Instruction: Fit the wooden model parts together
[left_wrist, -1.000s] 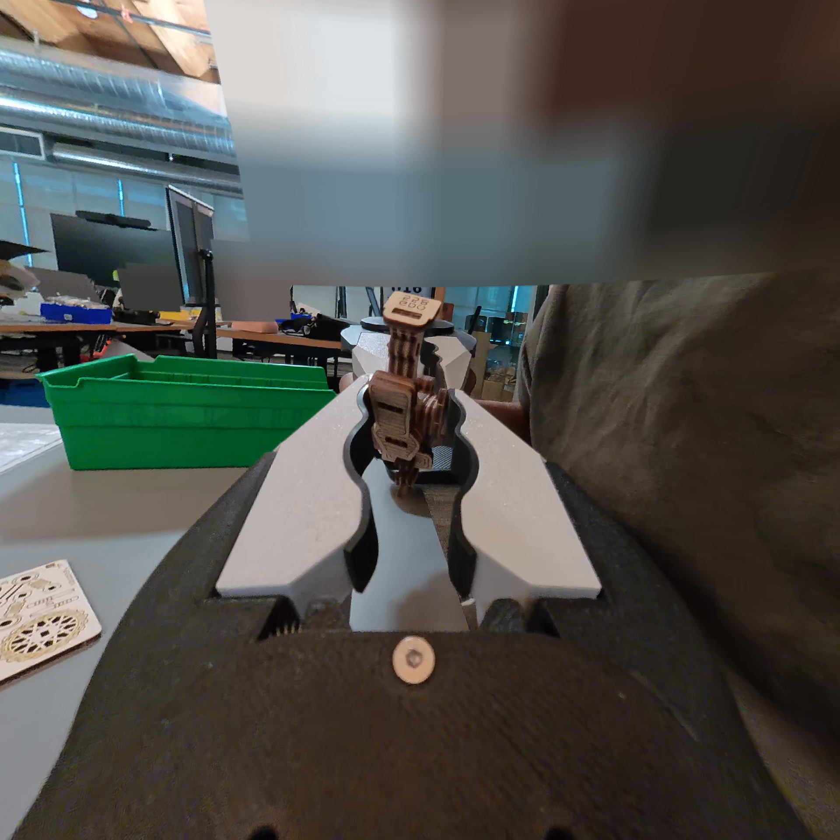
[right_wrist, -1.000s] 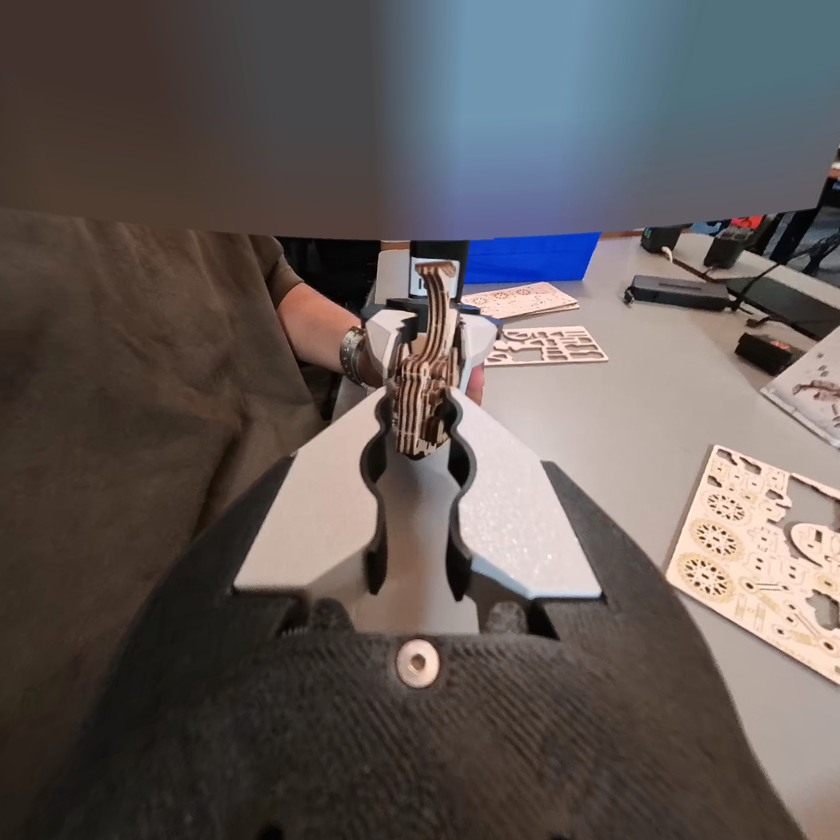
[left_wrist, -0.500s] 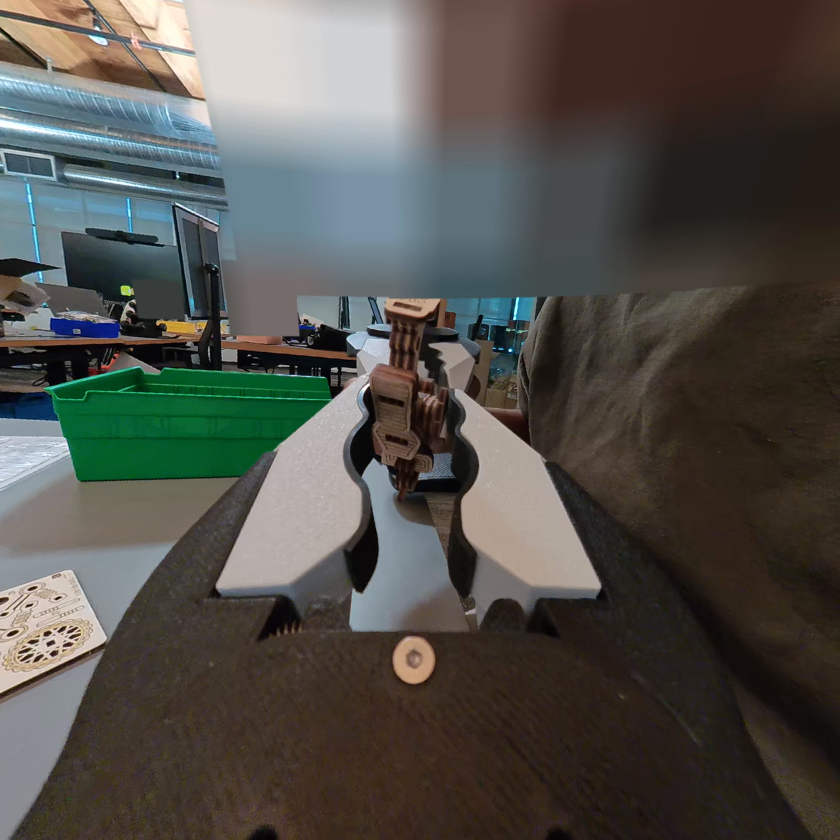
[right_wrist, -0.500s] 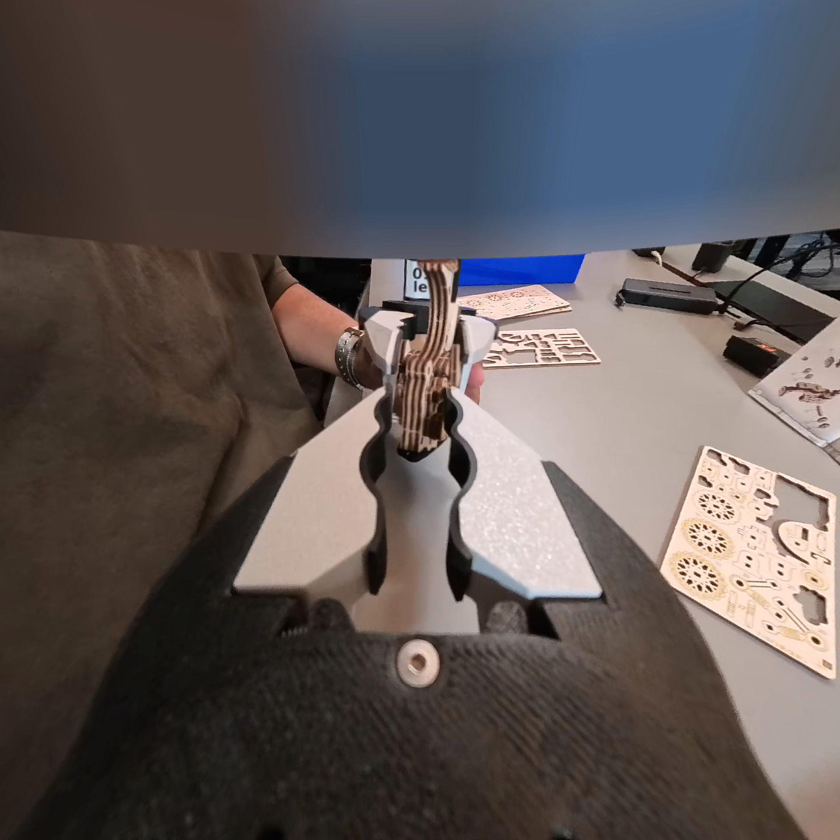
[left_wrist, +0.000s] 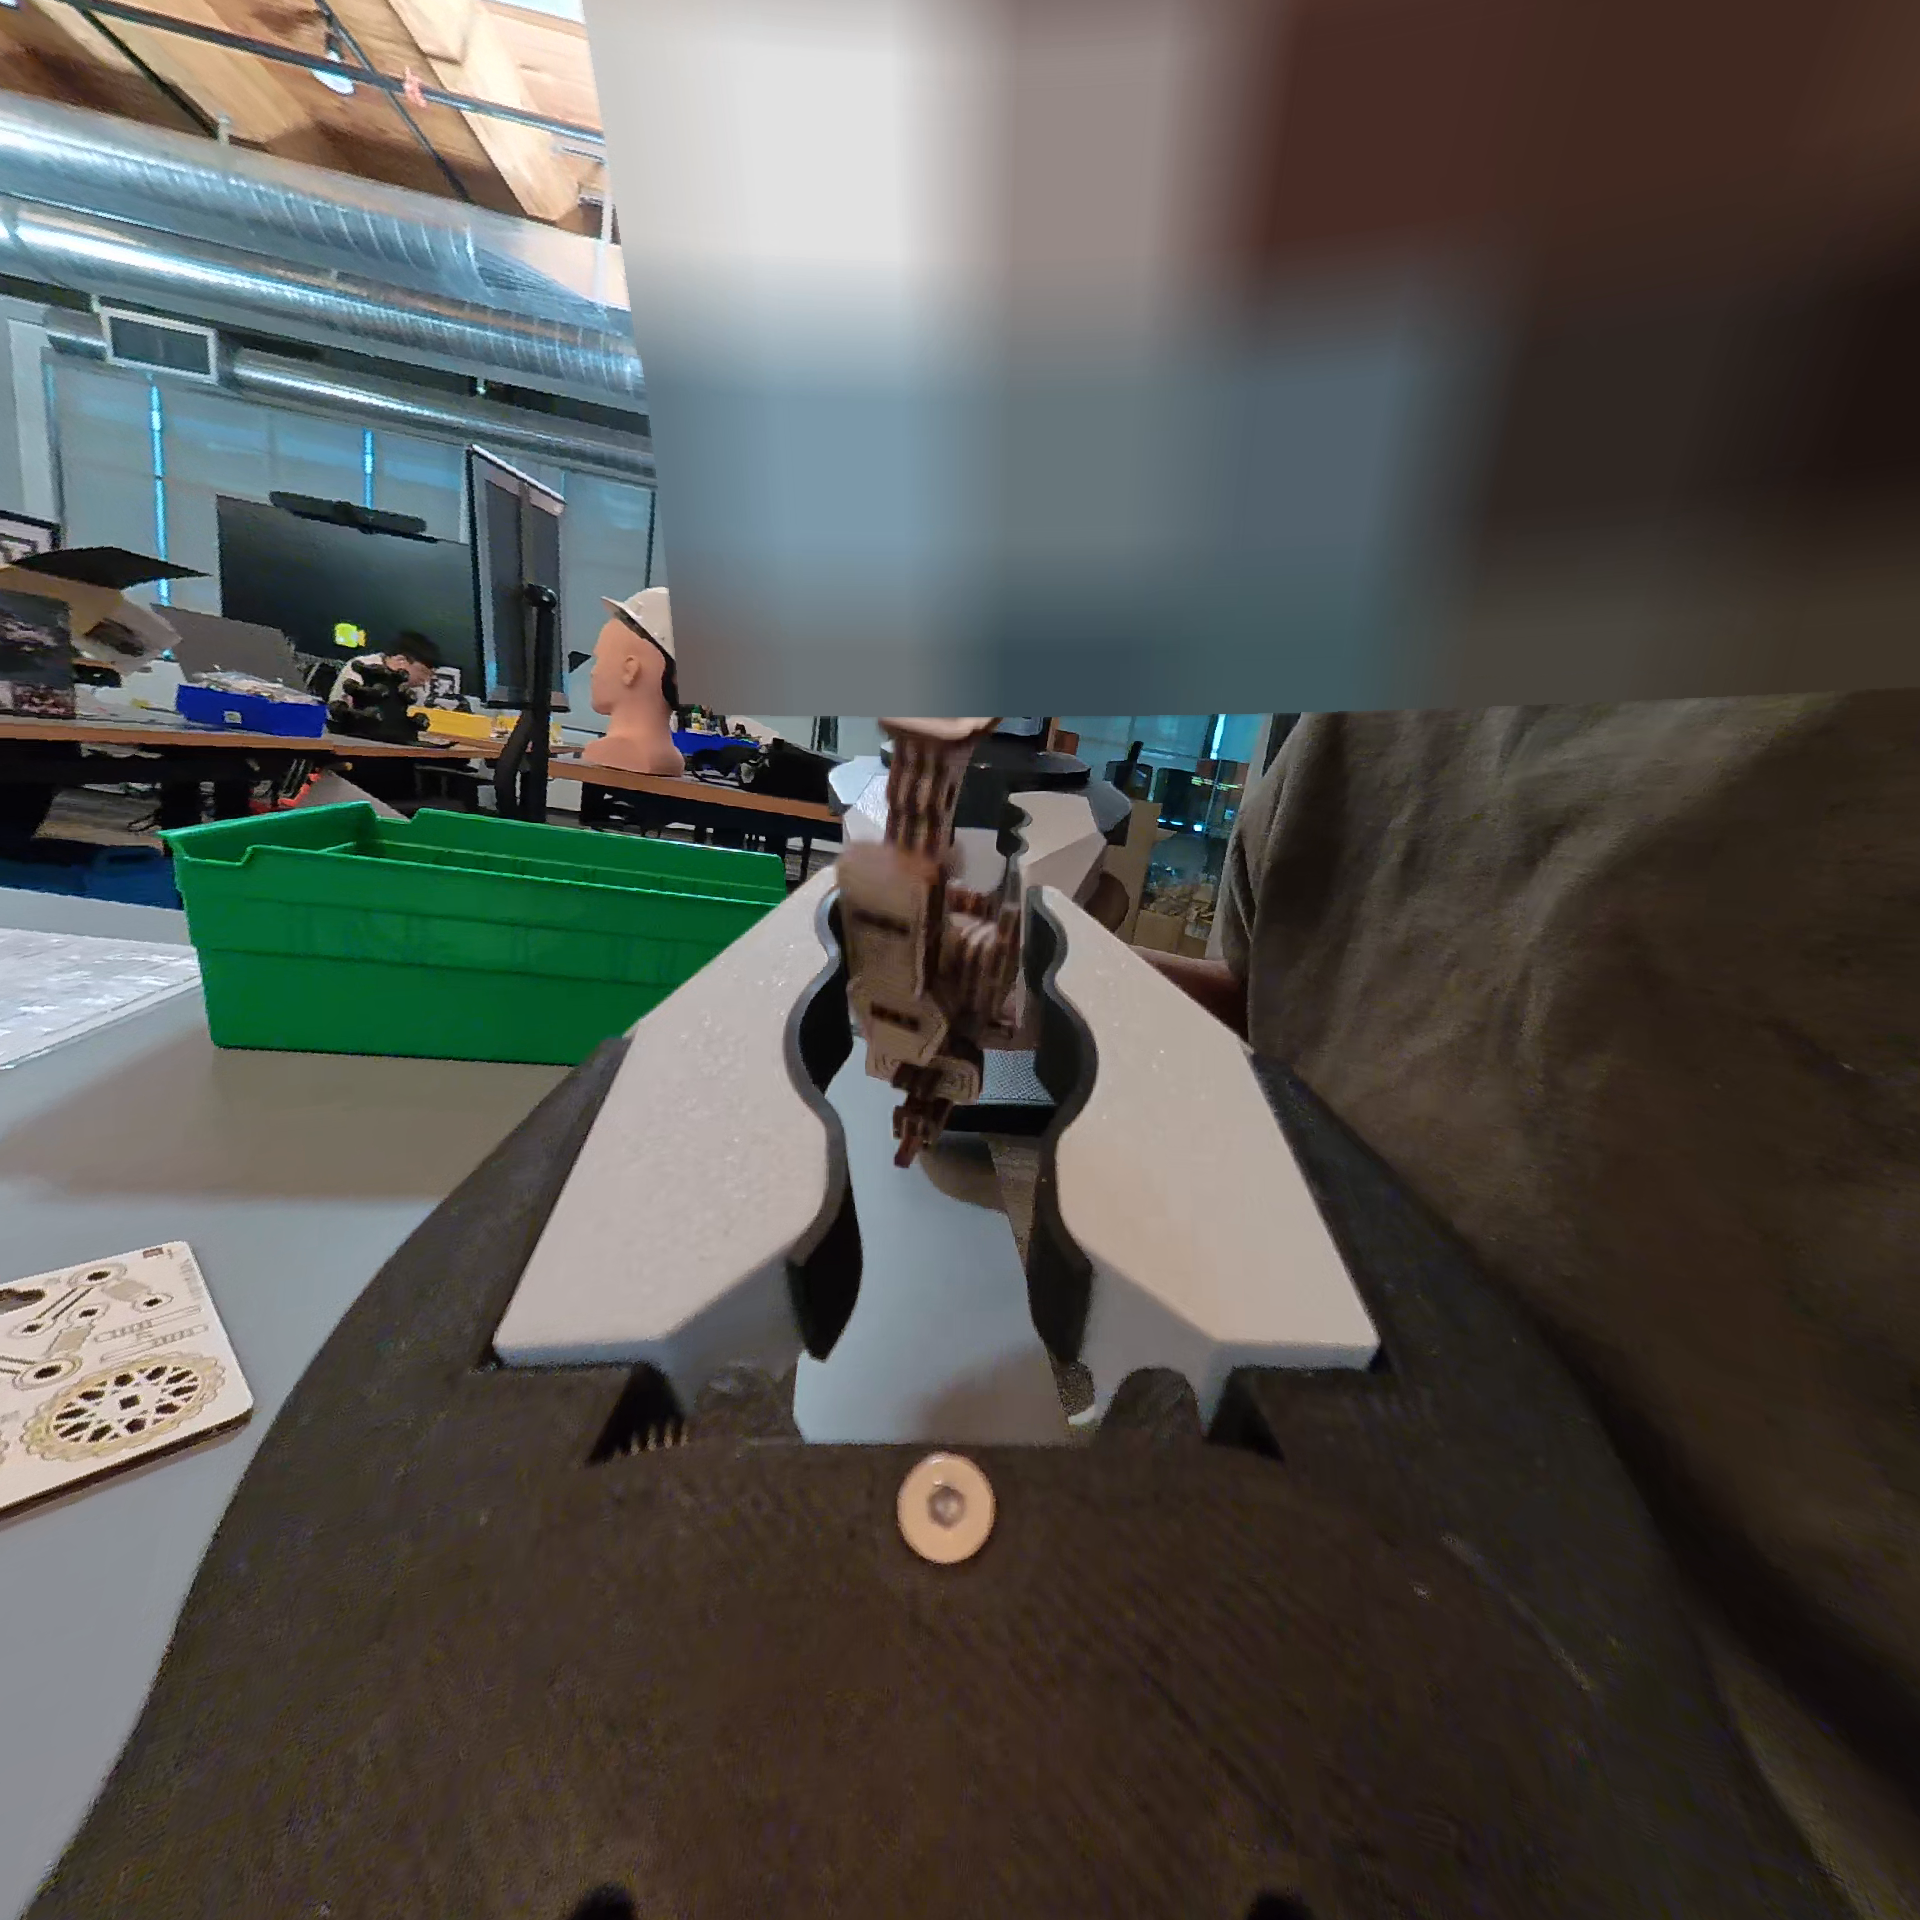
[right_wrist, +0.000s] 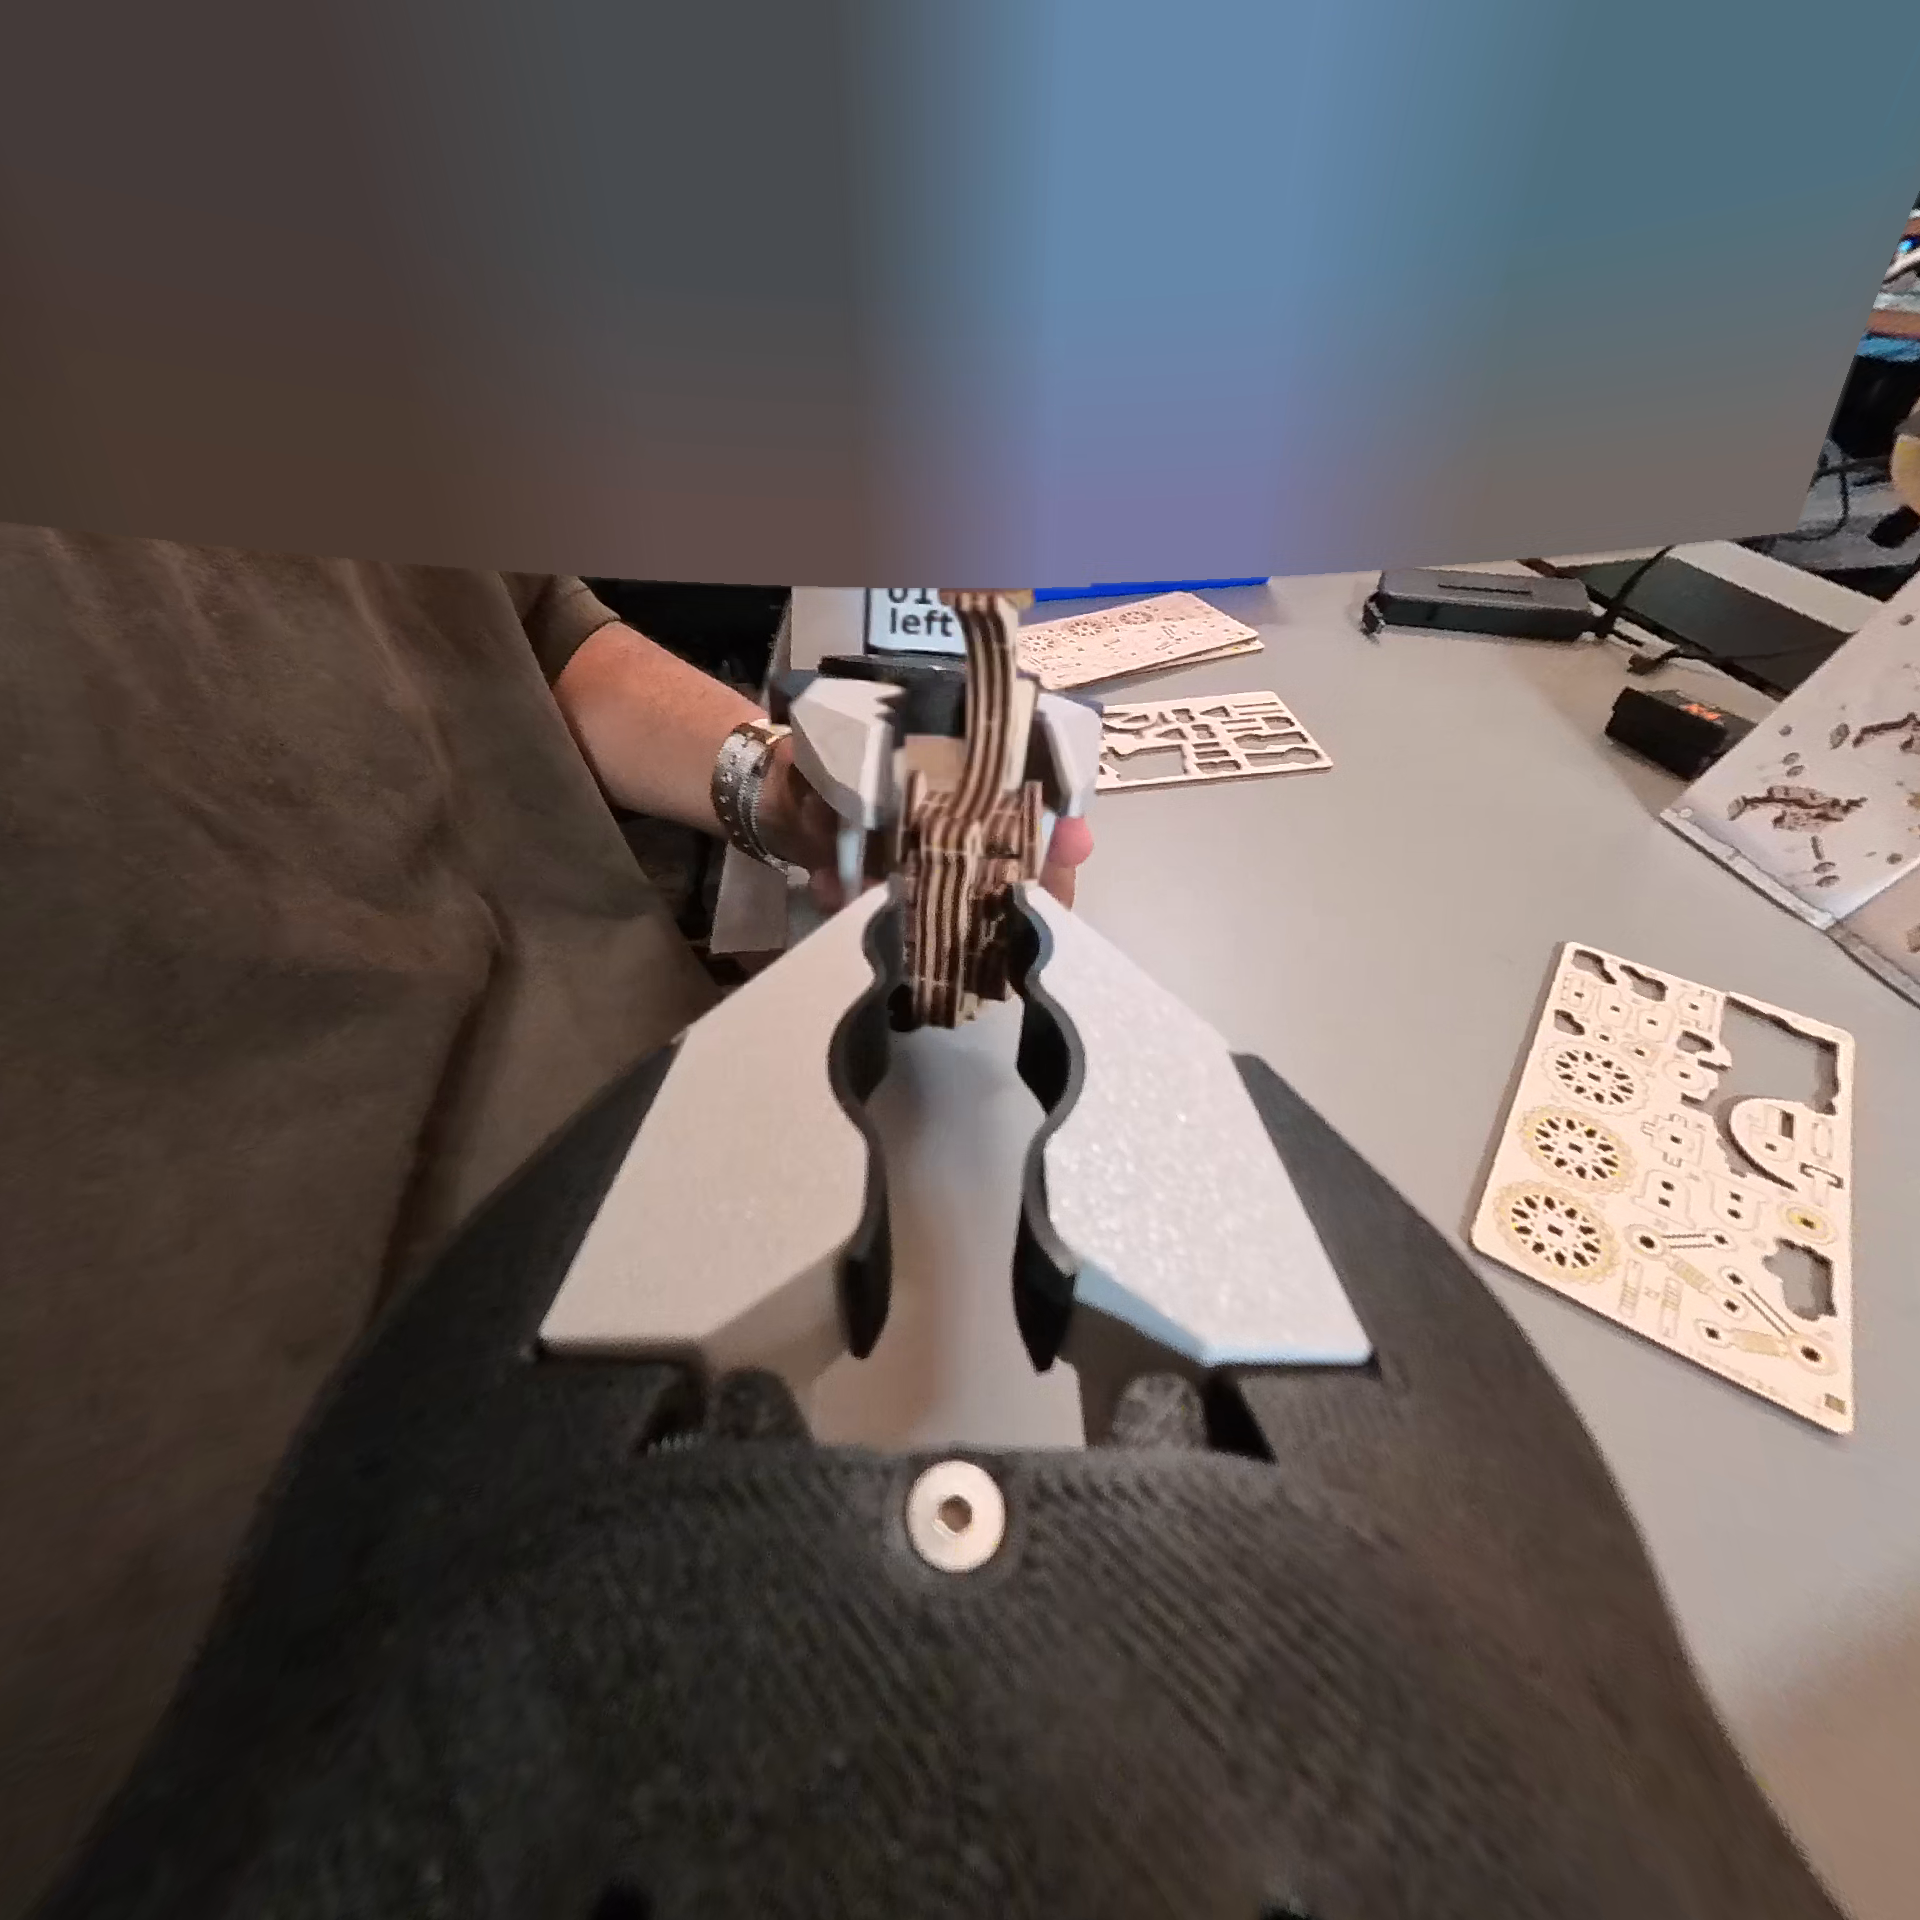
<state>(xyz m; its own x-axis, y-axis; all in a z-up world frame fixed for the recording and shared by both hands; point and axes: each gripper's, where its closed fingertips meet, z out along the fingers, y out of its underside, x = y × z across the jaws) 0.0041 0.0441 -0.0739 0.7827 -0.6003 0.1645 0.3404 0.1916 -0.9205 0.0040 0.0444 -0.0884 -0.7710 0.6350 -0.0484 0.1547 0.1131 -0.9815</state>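
Observation:
A layered wooden model (left_wrist: 914, 966) of stacked brown and pale plywood parts is held in the air between both grippers, above the grey table (right_wrist: 1351, 935). My left gripper (left_wrist: 930, 914) is shut on it, grey fingers on either side. My right gripper (right_wrist: 954, 914) is shut on the same model (right_wrist: 966, 904) from the opposite side. Each gripper shows behind the model in the other's view: the right one in the left wrist view (left_wrist: 1060, 831), the left one in the right wrist view (right_wrist: 842, 748). The model's top end runs up into the blurred patch.
A person in an olive shirt (left_wrist: 1558, 1143) is close behind the grippers, with a wrist with a watch (right_wrist: 748, 790). A green bin (left_wrist: 468, 935) stands at the left. Wooden part sheets (left_wrist: 104, 1351) (right_wrist: 1673, 1174) (right_wrist: 1205, 743) lie on the table. Black devices (right_wrist: 1486, 603) sit at the back right. The grippers are tip to tip, or close to it.
Both grippers stay shut on the model. They have shifted and turned a little together, so the background has slid sideways in both views.

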